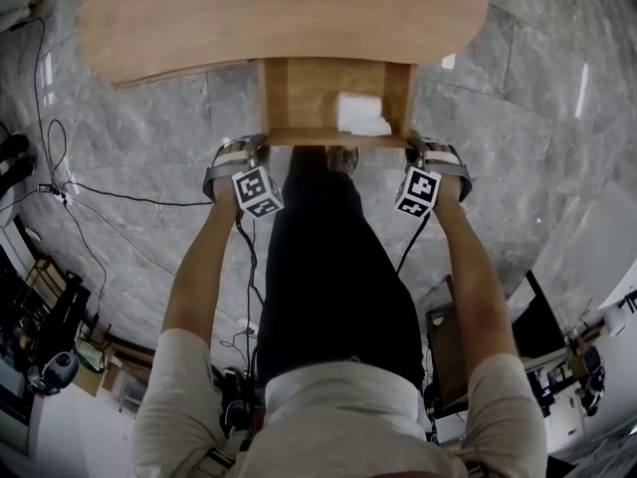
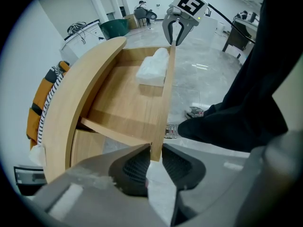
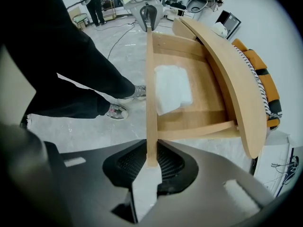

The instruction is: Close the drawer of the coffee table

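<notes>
The coffee table's wooden top runs across the far side, and its drawer stands pulled out toward me. A white folded cloth lies inside it. My left gripper points down at the left end of the drawer's front panel. In the left gripper view its pads clamp that panel. My right gripper holds the right end. In the right gripper view the panel sits squeezed between the pads. Each gripper shows in the other's view: the right one and the left one.
My legs in black trousers stand right in front of the drawer, one shoe under its front. Black cables trail over the grey marble floor at left. An orange striped cushion lies beyond the table. Dark furniture stands at lower right.
</notes>
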Available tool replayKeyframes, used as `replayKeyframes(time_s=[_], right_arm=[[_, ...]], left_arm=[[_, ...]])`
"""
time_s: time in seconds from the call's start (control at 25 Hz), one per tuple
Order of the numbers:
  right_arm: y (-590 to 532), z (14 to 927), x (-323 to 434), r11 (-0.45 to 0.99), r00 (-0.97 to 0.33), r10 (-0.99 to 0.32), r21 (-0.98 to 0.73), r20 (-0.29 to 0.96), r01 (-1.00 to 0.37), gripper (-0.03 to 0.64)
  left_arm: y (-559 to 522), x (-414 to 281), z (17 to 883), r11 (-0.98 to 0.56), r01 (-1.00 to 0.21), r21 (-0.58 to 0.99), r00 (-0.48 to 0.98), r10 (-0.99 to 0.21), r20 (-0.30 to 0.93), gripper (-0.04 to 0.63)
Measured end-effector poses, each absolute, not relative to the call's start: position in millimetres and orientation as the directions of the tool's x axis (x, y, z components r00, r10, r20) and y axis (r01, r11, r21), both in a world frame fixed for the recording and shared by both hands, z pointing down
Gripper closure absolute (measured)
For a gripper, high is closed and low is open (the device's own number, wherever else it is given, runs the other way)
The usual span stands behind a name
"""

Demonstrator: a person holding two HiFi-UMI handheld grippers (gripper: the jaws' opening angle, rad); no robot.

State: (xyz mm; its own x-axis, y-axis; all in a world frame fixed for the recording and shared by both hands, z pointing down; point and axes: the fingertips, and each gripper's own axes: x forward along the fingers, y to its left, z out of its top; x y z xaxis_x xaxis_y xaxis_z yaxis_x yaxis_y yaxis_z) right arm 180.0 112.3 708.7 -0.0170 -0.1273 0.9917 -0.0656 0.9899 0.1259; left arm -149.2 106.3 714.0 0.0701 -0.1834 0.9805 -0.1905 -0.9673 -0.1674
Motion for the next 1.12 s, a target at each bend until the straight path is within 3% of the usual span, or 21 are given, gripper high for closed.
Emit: replayKeyframes(time_s=[1.12], right_arm=[[73.4,710.2,179.6,0.988,-0.009,-0.139,0.139,0.990,-0.066,0.543]], left_arm=[[68.4,-147.1,717.7,-0.964,-0.208,-0.169,0.082,-0.189,0.979,0.489]])
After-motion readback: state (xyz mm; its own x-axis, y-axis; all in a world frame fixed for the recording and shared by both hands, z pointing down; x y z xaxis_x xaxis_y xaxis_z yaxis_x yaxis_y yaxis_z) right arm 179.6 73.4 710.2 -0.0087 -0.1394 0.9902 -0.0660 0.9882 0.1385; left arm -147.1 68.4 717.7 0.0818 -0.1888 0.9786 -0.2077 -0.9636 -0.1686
